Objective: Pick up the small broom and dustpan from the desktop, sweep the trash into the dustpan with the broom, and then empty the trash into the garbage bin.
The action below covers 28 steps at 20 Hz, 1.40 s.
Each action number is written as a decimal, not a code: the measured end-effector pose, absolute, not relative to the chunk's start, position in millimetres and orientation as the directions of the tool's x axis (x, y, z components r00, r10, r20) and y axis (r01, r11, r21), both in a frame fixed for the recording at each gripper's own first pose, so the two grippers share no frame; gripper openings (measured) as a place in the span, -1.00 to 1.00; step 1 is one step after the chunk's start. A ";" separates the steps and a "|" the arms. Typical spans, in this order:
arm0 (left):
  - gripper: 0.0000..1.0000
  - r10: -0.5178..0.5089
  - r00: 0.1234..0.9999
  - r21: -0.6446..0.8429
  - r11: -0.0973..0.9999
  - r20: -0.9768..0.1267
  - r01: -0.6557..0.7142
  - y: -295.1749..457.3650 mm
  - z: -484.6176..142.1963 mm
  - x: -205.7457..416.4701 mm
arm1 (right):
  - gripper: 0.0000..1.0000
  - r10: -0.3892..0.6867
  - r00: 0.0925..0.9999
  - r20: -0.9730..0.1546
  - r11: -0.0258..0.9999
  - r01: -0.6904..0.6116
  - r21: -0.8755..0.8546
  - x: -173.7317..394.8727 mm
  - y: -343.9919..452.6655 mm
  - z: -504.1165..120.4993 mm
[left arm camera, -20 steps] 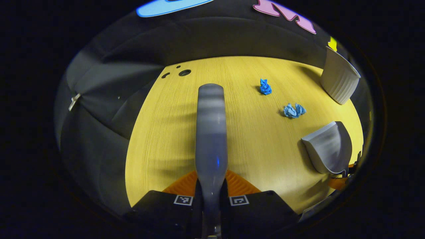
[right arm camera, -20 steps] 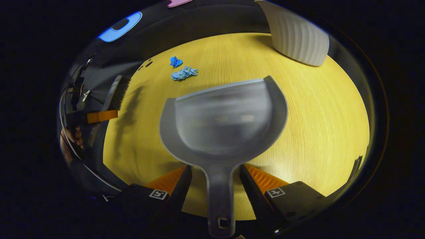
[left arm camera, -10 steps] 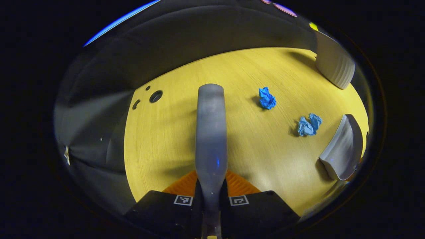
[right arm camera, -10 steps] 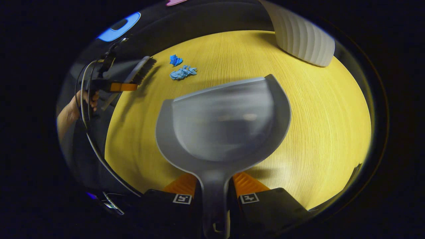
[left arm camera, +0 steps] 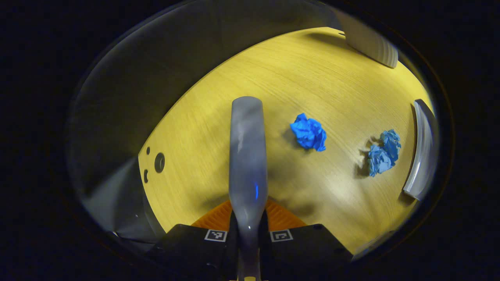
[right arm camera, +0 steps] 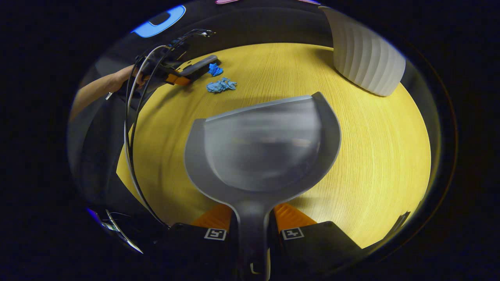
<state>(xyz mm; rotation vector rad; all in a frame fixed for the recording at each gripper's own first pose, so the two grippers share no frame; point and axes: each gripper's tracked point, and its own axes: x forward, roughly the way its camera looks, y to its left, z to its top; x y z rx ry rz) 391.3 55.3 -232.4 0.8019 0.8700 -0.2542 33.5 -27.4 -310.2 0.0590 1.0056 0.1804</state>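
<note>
My left gripper [left arm camera: 248, 224] is clamped on the small broom [left arm camera: 247, 156], beside two blue paper wads [left arm camera: 308, 133]. My right gripper [right arm camera: 252, 226] is clamped on the dustpan [right arm camera: 261, 148] handle.

Left gripper view: two paper wads ahead-right of the left gripper [left arm camera: 248, 218] on the desktop [left arm camera: 218, 128], near wad [left arm camera: 308, 133] closer in, far wad [left arm camera: 383, 153] just before the dustpan [left arm camera: 421, 156] lip. Bin [left arm camera: 369, 41] far ahead-right.
</note>
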 end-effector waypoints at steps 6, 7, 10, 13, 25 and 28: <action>-0.48 0.009 0.576 0.465 0.601 -0.817 0.650 15.4 -238.7 375.1 | -0.28 0.191 0.516 -0.835 0.978 -0.175 0.115 34.6 -31.7 -303.1; -0.48 -0.006 0.563 0.451 0.591 -0.826 0.669 8.8 -239.7 368.9 | -0.28 0.189 0.511 -0.839 0.978 -0.174 0.115 34.3 -33.3 -303.5; -0.48 -0.034 0.534 0.430 0.551 -0.844 0.715 -11.3 -244.7 350.6 | -0.28 0.179 0.498 -0.848 0.979 -0.171 0.107 35.9 -42.5 -308.4; -0.48 -0.045 0.502 0.408 0.523 -0.864 0.749 -34.3 -251.8 326.2 | -0.28 0.203 0.468 -0.860 0.976 -0.164 0.142 33.2 -41.1 -307.7; -0.48 -0.148 0.210 0.086 0.583 -0.966 0.808 -117.2 -278.6 200.2 | -0.28 0.220 0.423 -0.879 0.974 -0.147 0.173 49.1 -31.8 -297.9; -0.43 -0.168 0.116 0.001 0.566 -0.979 0.824 -128.8 -269.2 164.8 | -0.28 0.228 0.440 -0.869 0.973 -0.127 0.191 55.9 -34.9 -282.4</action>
